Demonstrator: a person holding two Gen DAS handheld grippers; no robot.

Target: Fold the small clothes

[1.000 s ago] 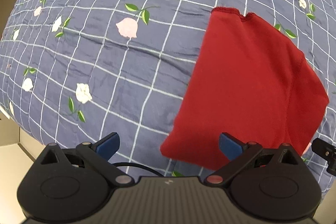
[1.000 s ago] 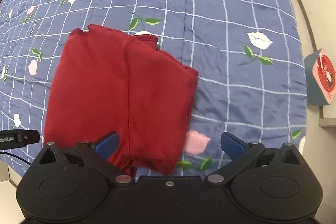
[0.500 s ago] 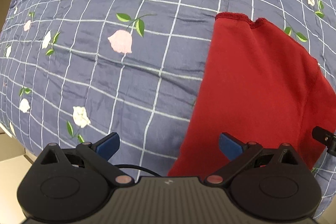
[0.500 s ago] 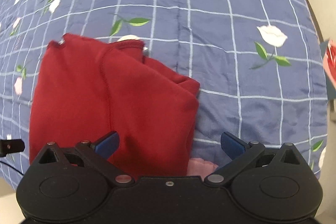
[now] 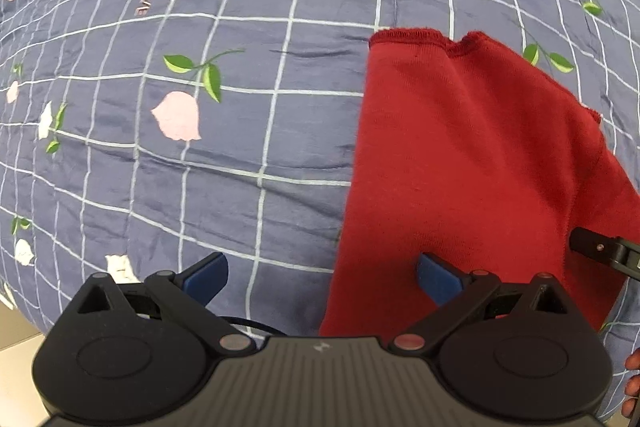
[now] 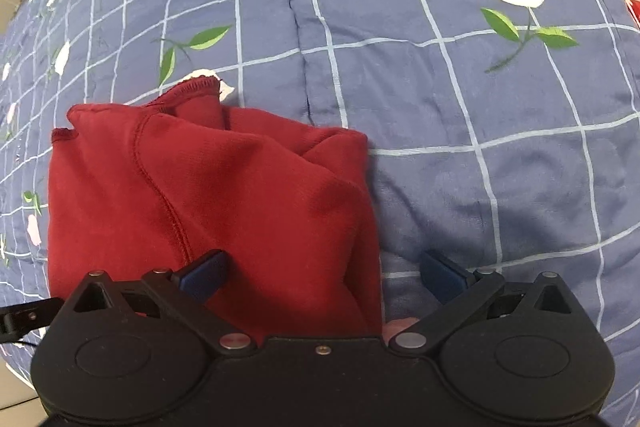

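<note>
Grippers (image 5: 322, 277) (spread) straddle garment (image 5: 460, 167) edges.

Red garment (image 5: 460, 167); navy quilt (image 5: 240, 27), white grid, pink-white roses, green leaves.

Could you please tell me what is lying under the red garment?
The red garment lies on the blue floral quilt; a white flower print pokes out at its far edge. Whatever else lies beneath is covered.

a bed (image 5: 280, 131) fills both views, under a blue checked quilt (image 6: 460, 115) with printed roses (pink and white); pale floor (image 5: 16, 331) shows at its edge.
</note>
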